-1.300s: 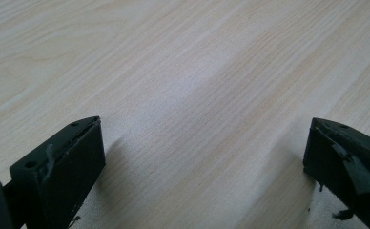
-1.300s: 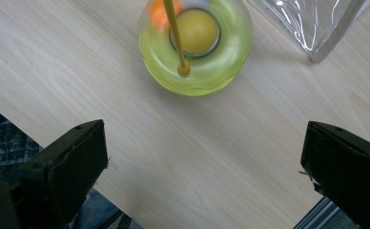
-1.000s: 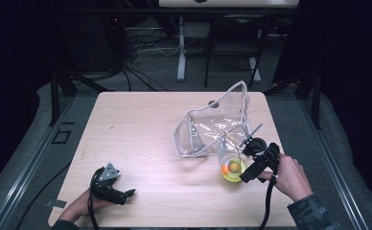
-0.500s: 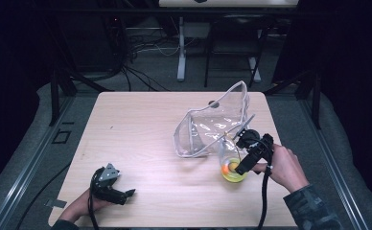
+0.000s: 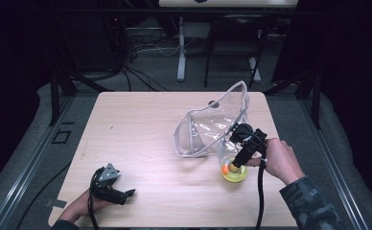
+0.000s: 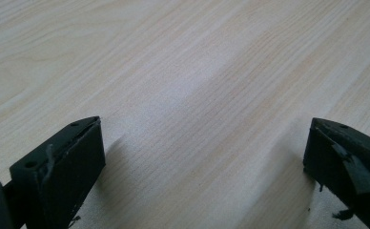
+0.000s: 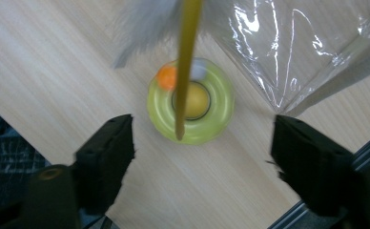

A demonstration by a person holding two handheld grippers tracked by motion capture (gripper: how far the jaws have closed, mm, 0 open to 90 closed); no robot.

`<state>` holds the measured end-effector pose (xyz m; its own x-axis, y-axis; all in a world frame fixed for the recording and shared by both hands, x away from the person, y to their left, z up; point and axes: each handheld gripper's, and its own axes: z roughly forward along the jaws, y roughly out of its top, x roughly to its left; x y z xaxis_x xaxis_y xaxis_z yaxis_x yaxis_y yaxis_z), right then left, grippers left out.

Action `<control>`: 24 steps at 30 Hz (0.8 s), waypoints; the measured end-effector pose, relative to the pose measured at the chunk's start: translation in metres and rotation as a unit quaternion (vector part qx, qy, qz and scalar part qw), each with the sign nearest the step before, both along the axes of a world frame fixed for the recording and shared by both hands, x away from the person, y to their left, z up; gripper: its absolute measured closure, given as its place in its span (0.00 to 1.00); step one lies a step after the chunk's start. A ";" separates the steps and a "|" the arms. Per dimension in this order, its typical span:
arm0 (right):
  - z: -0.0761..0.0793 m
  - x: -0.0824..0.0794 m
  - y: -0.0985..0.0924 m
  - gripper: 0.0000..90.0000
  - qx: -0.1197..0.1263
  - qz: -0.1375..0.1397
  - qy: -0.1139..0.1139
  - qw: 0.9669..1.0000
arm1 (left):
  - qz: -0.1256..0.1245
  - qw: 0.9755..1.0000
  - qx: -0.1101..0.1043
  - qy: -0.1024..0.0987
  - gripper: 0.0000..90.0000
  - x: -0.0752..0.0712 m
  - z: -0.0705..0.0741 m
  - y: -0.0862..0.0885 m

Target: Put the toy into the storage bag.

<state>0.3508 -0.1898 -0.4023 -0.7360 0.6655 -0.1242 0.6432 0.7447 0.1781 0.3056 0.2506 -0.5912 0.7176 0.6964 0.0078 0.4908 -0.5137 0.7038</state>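
From the high view, your right gripper hung right over the yellow-green ring toy near the right edge of the tabletop, just in front of the clear plastic bag. Your left gripper sat parked at the near left corner, well apart from all that.

In the left gripper view the jaws stood wide apart over bare wood, nothing between them, so that one was just idling.

The right gripper view was the useful one. The toy looked like a translucent lime ring with a yellow ball in the middle and a small orange bit on its rim, sitting flat on the wood beside the bag's corner. A yellow stick with grey fluff at its far end ran across the ring. The jaws had just been closing in, but they weren't touching anything yet; the ring sat beyond them.

My take: I couldn't tell if the stick was stuck to the ring, so if I were you I'd have centred on the ring, come straight down, and kept clear of the bag before squeezing.
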 end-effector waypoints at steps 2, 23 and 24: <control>0.000 -0.001 0.003 0.37 -0.009 0.005 -0.003 1.000 | 0.000 1.000 0.000 0.000 0.00 0.000 0.000 0.000; 0.015 0.004 0.022 0.70 -0.031 0.033 0.009 0.999 | 0.000 1.000 0.000 0.000 0.00 0.000 0.000 0.000; 0.016 0.004 0.022 0.72 -0.032 0.036 0.011 0.999 | 0.000 1.000 0.000 0.000 0.00 0.000 0.000 0.000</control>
<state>0.3546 -0.1679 -0.3862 -0.7847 0.6020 -0.1478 0.5910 0.7985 0.1144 0.3056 0.2506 -0.5912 0.7182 0.6958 0.0074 0.4904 -0.5138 0.7039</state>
